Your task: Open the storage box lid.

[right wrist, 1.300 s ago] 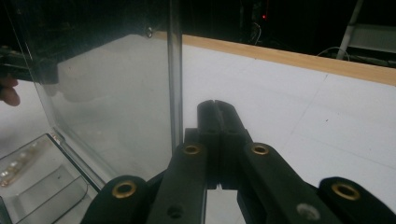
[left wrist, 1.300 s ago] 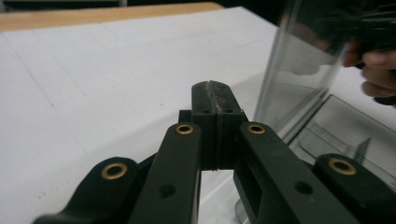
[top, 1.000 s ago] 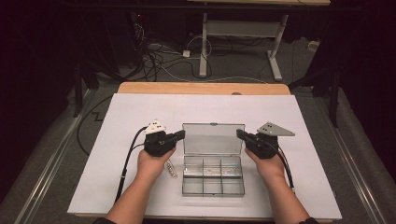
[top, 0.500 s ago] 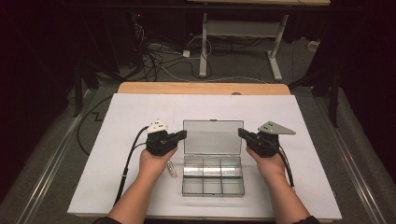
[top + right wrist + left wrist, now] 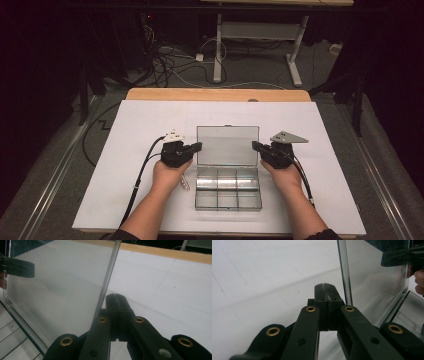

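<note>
Your 2 grippers, left and right, jaws pressed together, flank the upright lid; the box compartments look bare.

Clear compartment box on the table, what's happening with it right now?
A person holds a tool in each hand, one at either side of the clear compartment box. Its lid stands open and upright. The left tool and right tool are both shut, tips beside the lid's side edges, gripping nothing. A small metal item lies left of the box.
</note>
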Tool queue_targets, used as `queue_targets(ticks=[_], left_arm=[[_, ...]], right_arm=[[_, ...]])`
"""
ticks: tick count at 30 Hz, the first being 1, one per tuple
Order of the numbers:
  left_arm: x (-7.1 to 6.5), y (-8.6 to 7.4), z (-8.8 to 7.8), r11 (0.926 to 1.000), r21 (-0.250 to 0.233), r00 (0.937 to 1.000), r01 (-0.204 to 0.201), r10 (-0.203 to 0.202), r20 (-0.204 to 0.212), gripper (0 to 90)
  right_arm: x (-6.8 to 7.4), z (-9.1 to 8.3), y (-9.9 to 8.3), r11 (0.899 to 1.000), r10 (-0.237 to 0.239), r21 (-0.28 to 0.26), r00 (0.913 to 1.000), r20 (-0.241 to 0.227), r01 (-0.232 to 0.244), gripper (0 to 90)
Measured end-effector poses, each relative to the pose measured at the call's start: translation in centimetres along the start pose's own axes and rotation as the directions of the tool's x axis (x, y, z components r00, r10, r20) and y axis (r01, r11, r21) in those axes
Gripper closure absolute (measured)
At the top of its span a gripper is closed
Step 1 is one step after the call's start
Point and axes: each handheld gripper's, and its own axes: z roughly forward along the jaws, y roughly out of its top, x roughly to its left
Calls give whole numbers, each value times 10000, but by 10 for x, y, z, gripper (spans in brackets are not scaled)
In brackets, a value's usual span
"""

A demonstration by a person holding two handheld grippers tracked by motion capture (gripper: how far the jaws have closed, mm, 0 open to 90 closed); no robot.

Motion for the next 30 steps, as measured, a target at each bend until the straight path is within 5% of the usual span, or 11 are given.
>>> queue_targets(ticks=[13, 30], left_arm=[[5, -2, 10, 9971, 736, 9996, 175, -159, -215, 869], [8, -6, 26, 9779, 2046, 9955, 436, -253, -913, 871]], right_arm=[[-5, 12, -6, 9976, 84, 681, 9999, 65, -88, 900], [-6, 31, -14, 9761, -49, 2171, 9992, 386, -36, 900]])
